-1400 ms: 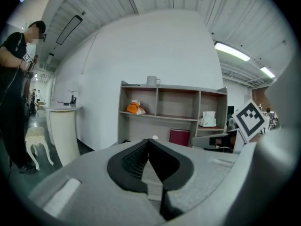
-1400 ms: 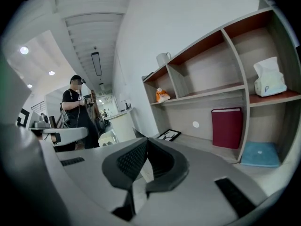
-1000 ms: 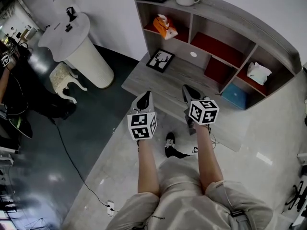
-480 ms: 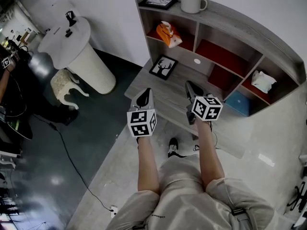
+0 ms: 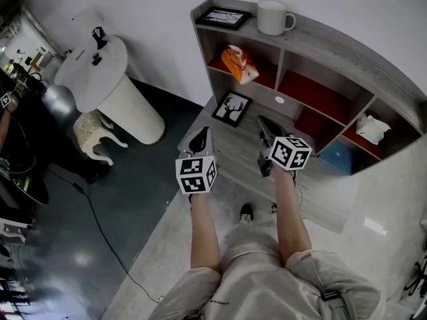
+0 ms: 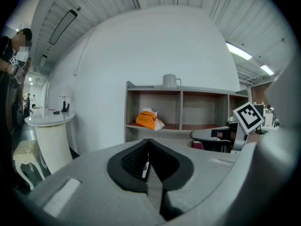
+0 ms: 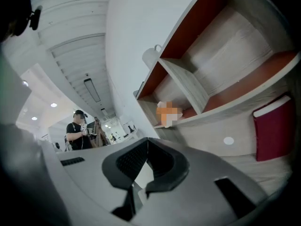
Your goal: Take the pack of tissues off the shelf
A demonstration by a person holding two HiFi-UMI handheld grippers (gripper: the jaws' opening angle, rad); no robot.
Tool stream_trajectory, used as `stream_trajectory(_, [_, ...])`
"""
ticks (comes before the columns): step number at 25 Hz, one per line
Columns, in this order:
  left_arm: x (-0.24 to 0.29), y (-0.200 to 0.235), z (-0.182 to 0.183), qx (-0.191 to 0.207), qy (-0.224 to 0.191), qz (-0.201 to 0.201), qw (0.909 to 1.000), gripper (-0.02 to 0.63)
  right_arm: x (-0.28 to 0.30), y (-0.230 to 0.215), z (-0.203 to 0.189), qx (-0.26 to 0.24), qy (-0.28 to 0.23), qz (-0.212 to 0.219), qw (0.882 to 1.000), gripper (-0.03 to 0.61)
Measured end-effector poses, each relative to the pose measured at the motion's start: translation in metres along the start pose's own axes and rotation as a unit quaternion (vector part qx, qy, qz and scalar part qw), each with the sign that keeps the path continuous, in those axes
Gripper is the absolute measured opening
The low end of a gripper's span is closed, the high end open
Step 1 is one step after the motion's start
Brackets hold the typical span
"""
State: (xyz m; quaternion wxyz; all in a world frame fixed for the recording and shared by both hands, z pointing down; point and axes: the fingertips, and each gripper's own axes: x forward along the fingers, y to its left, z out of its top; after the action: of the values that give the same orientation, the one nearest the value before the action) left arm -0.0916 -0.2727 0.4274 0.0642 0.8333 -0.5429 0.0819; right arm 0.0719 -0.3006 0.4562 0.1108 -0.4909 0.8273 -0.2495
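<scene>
An orange pack of tissues with white tissue sticking out lies in the top left compartment of the grey shelf unit. The left gripper view shows the pack straight ahead. A crumpled white tissue pack sits in the right-hand compartment. My left gripper hovers over the front of the desk, shut and empty. Beside it my right gripper is also shut and empty, below the middle compartments. Both are well short of the shelves.
On top of the shelf unit stand a white mug and a picture frame. A deer picture leans on the desk, a blue box at lower right. A white pedestal table and stool stand left.
The shelf unit has slid right and down in the head view as the head moved. Both grippers stay shut, side by side over the desk, in nearly the same place.
</scene>
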Motion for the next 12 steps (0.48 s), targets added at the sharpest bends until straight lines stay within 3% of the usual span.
stream_trajectory(3, [0.013,0.012,0.0,0.014,0.013,-0.003,0.9998,0.009,0.019,0.008,0.001,-0.025,0.003,0.029,0.999,0.015])
stream_trajectory(7, [0.032,0.022,-0.003,0.023,0.029,-0.006,0.9993,0.009,0.04,0.006,0.004,-0.061,0.006,0.031,0.998,0.017])
stream_trajectory(12, [0.037,0.044,-0.018,0.021,0.048,0.003,0.9986,0.009,0.059,0.011,-0.009,-0.054,0.007,0.056,0.997,0.016])
